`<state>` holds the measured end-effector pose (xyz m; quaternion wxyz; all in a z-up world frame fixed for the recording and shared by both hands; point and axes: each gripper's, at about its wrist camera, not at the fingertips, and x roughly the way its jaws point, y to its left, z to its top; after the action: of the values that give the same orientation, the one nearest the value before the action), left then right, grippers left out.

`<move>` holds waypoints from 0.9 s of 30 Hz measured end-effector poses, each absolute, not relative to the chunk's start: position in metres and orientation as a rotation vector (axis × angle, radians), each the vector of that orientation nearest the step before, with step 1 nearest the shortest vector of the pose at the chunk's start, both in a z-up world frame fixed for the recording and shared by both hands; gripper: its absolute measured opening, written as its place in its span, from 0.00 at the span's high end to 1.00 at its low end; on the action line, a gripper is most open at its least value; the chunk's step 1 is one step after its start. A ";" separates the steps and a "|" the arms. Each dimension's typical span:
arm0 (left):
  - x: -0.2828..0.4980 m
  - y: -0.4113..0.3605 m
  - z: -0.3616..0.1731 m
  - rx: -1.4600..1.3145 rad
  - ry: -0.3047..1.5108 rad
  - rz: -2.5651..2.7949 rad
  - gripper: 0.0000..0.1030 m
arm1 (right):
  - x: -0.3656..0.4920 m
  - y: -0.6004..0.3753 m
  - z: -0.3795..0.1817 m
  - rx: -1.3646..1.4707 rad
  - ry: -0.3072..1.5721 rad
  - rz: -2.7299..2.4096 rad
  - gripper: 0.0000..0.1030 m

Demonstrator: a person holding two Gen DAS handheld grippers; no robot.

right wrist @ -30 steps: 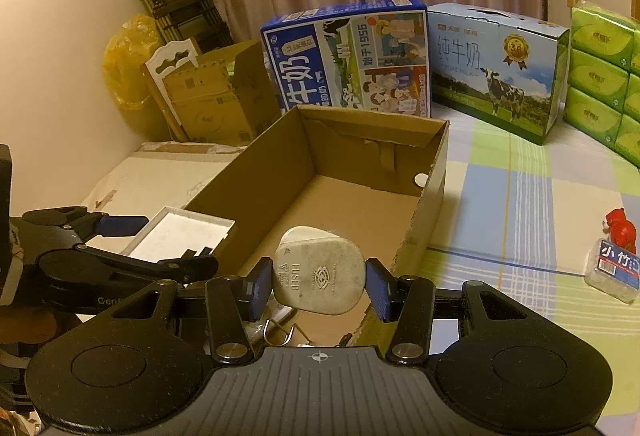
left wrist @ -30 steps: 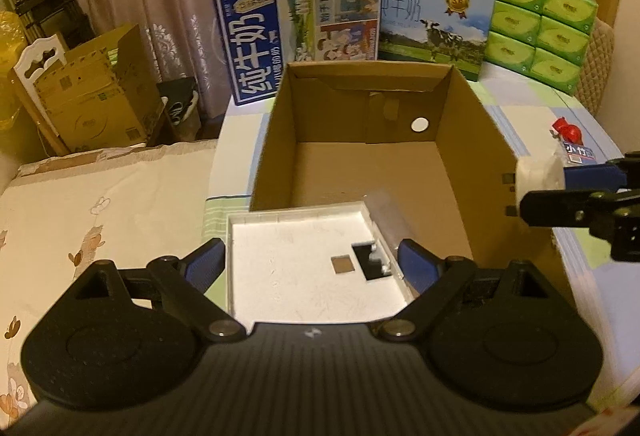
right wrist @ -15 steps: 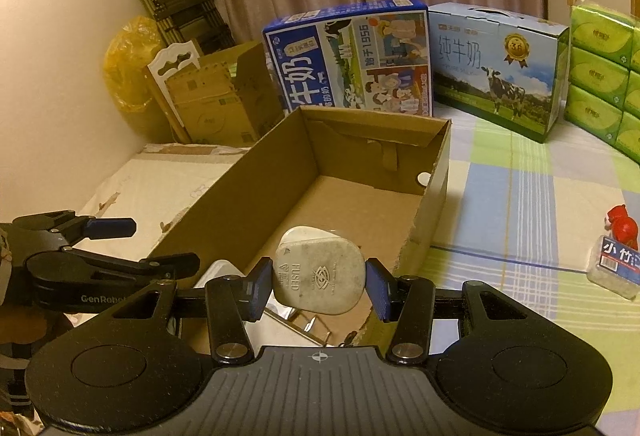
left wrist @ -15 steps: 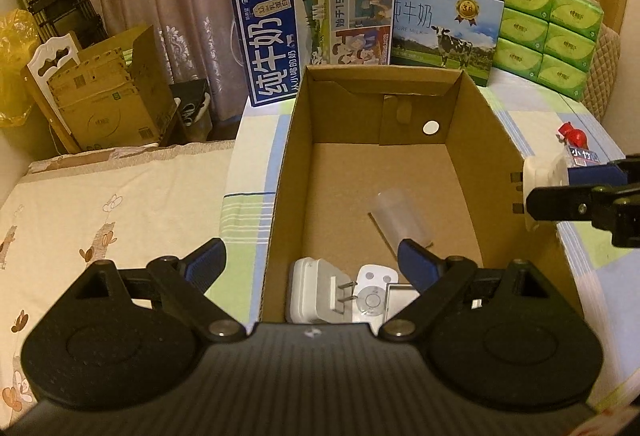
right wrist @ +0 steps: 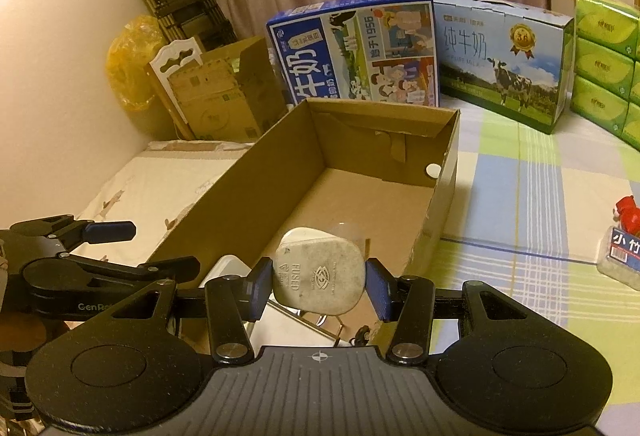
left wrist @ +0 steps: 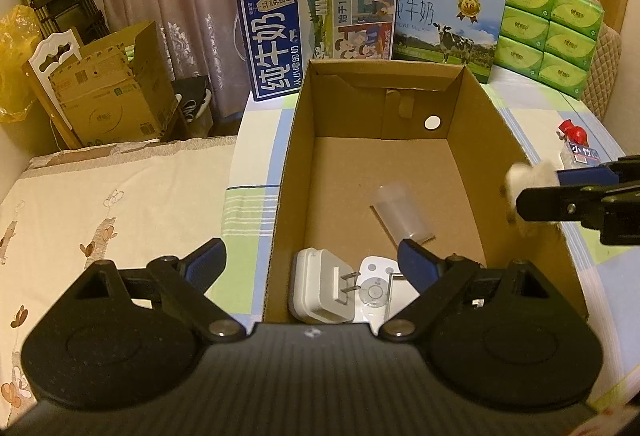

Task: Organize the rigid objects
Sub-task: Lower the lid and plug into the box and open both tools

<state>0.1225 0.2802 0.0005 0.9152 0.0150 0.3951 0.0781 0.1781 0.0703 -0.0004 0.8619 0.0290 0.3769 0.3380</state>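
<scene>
My left gripper (left wrist: 310, 266) stands wide open with nothing between its fingers, held over the near left corner of the cardboard box (left wrist: 294, 172). One blue pad (left wrist: 206, 264) sits outside the box's left wall, over the checked bedcover (left wrist: 248, 208); the other is over the box floor.

Box contents, left to right along the near edge: a white charger (left wrist: 316, 286) lying flat with two prongs pointing right, a white remote (left wrist: 376, 286) touching it, and beside that a metal clip only partly visible behind my finger. Further in, toward the middle of the floor, lies a clear plastic cup (left wrist: 400, 212) on its side.

My right gripper (right wrist: 318, 286) is clamped on a white fused plug (right wrist: 320, 276), pads pressed to both of its sides. It hangs over the near right part of the box, just inside the right wall. In the left wrist view the plug (left wrist: 528, 180) appears blurred at the right rim.

Right of the box, on the bedcover, a small packet with a red top (right wrist: 622, 252) lies well apart. At the far edge stand two milk cartons (left wrist: 316, 32) and stacked green tissue packs (left wrist: 550, 28).
</scene>
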 end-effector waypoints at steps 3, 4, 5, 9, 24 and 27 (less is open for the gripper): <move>0.122 0.278 -0.001 0.034 0.814 0.158 0.12 | 0.180 0.071 -0.003 0.069 0.804 0.720 0.55; 0.122 0.277 -0.002 0.034 0.814 0.157 0.12 | 0.181 0.072 -0.004 0.070 0.808 0.725 0.53; 0.122 0.277 -0.002 0.034 0.813 0.155 0.12 | 0.181 0.072 -0.004 0.072 0.807 0.722 0.46; 0.120 0.275 -0.002 0.033 0.812 0.150 0.12 | 0.179 0.067 -0.001 0.102 0.789 0.717 0.35; 0.105 0.253 0.012 0.032 0.798 0.138 0.12 | 0.160 0.038 0.005 0.115 0.793 0.682 0.35; 0.100 0.248 0.017 0.036 0.791 0.136 0.12 | 0.155 0.029 0.009 0.119 0.789 0.674 0.35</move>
<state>0.1003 0.2478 0.0166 0.9204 0.0173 0.3849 0.0664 0.1549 0.0295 0.0085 0.8667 0.0569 0.3768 0.3219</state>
